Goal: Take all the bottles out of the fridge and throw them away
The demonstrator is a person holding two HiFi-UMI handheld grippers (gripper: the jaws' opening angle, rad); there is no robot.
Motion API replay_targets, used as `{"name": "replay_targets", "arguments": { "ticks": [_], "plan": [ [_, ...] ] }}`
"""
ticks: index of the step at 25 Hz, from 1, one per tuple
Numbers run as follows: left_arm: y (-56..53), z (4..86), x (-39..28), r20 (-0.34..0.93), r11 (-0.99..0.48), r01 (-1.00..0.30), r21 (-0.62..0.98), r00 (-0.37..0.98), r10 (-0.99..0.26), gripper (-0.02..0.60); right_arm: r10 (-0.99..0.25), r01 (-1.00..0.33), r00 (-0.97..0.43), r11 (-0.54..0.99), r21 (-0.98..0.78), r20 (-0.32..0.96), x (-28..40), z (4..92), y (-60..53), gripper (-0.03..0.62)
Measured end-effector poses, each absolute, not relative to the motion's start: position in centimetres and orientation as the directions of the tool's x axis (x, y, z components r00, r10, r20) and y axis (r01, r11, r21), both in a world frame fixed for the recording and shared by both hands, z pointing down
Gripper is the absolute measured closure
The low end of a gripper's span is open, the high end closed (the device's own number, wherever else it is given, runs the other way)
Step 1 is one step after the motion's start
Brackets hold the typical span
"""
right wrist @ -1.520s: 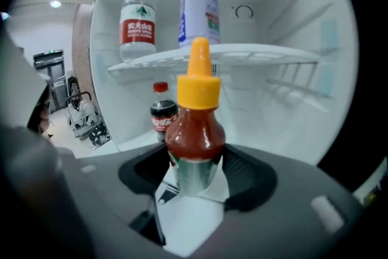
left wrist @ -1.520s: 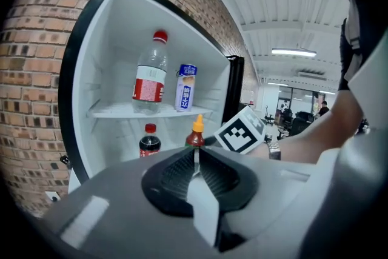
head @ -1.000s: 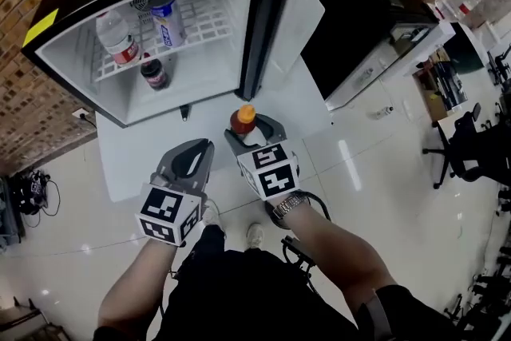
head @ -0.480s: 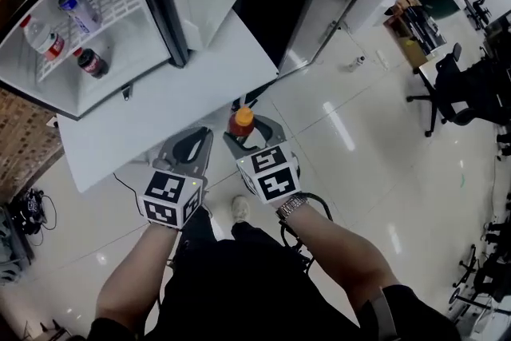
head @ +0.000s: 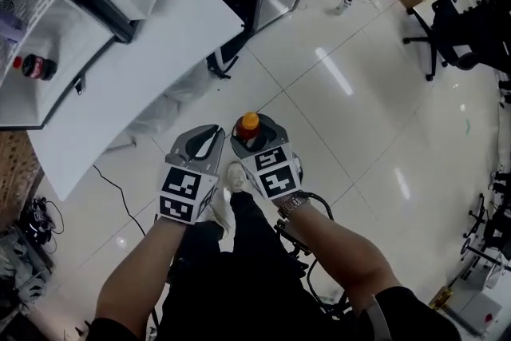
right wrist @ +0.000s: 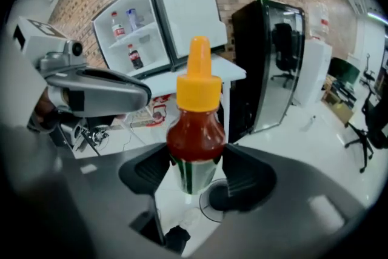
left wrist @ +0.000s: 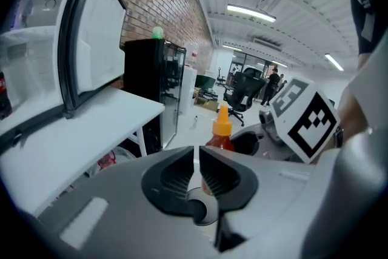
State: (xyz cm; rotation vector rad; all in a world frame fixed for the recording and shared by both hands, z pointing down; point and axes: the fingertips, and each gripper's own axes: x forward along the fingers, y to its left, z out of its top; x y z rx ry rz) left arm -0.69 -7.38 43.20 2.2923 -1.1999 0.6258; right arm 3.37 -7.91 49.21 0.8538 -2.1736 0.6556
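In the lower centre of the head view, the right tongs [head: 252, 132] are clenched on the sauce bottle [right wrist: 195, 142]. It has red content and an orange cap, and it stands upright between the pads, above the tiled floor [head: 343, 116]. Just beside it, on the left, the left tongs [left wrist: 196, 159] are closed together with nothing between them. Farther away, at the upper left, the white worktop [head: 144, 44] carries the open fridge [right wrist: 151, 39]. 3 bottles [right wrist: 136, 56] stand inside it.
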Motion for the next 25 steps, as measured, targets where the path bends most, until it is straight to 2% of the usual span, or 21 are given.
{"name": "replay_targets", "arguments": {
  "ticks": [14,25],
  "plan": [
    [-5.5,63.9,5.0,0.700,-0.569,-0.768,0.295,0.579,-0.418,0.577,-0.311,-0.868,-0.406,0.426,-0.255,0.860,9.2,71.3,-3.8,0.322],
    [-2.7,76.4,5.6,0.771,-0.540,-0.781,0.315,0.542,-0.335,0.578,-0.260,-0.903,-0.371,0.324,-0.281,0.891,11.3,86.1,-1.7,0.322]
  ]
}}
